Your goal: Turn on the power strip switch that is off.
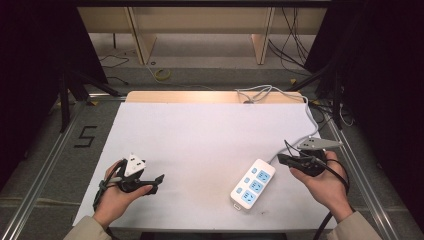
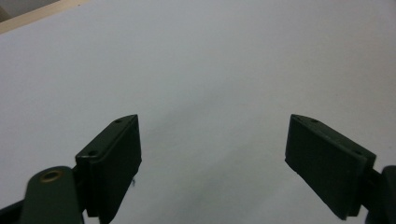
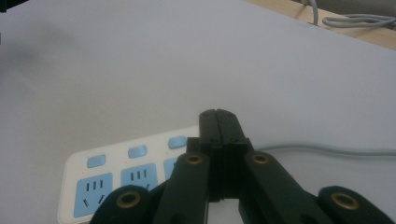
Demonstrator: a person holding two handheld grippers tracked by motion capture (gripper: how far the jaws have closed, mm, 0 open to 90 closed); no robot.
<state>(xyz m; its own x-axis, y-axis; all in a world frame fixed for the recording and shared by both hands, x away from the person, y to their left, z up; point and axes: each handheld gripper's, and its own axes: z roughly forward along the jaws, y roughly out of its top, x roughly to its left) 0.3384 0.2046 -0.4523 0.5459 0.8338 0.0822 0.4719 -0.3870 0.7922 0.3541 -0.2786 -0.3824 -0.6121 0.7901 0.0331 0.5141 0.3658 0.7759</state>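
Tongs in the high view: left tongs (image 1: 159, 178) hover over the bare white tabletop (image 1: 200, 135), right tongs (image 1: 281, 159) just beside the power strip (image 1: 253, 184) lying near the front right edge, its grey cable (image 1: 310, 117) trailing back. Left gripper view: jaws spread wide, released, nothing between them. Right gripper view: right tongs (image 3: 218, 114) clenched empty above the power strip (image 3: 126, 175), likely a rigid, light, smooth plastic bar best pinched across its narrow sides.

Power strip (image 3: 119, 179) partly behind jaws.
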